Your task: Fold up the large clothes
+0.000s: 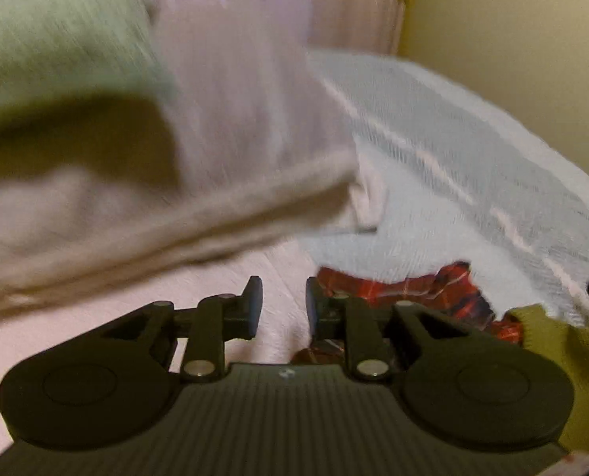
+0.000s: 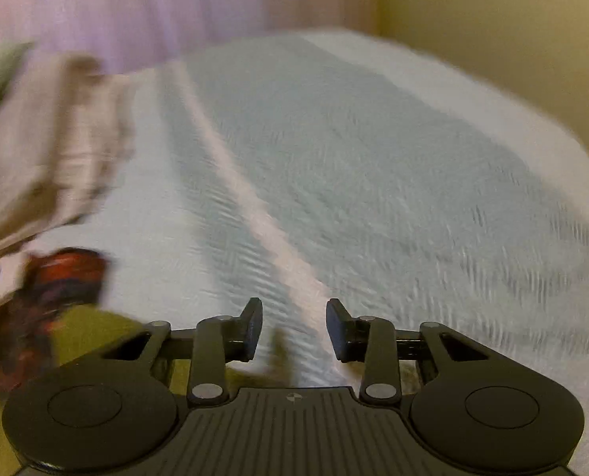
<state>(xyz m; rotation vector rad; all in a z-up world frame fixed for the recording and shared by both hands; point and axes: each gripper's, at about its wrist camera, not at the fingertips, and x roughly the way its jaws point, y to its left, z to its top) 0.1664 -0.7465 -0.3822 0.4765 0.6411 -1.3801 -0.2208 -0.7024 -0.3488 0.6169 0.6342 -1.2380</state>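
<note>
Both views are smeared by motion. A large beige garment (image 1: 144, 214) hangs blurred across the left of the left wrist view, above and beyond my left gripper (image 1: 283, 305), which is open with nothing between its fingers. A red plaid garment (image 1: 413, 295) lies just behind its right finger, with an olive-green garment (image 1: 552, 345) to the right. In the right wrist view my right gripper (image 2: 294, 329) stands open and empty over the bedspread (image 2: 373, 182). The beige garment (image 2: 52, 146), the red plaid garment (image 2: 60, 277) and the olive-green garment (image 2: 92, 329) all sit at the left.
The light blue bedspread (image 1: 473, 150) carries pale pink stripes and drops away at the right near a yellow wall (image 1: 512, 39). Pink curtains (image 2: 144, 4) hang behind the bed. A pale green fabric (image 1: 56, 23) shows at the upper left.
</note>
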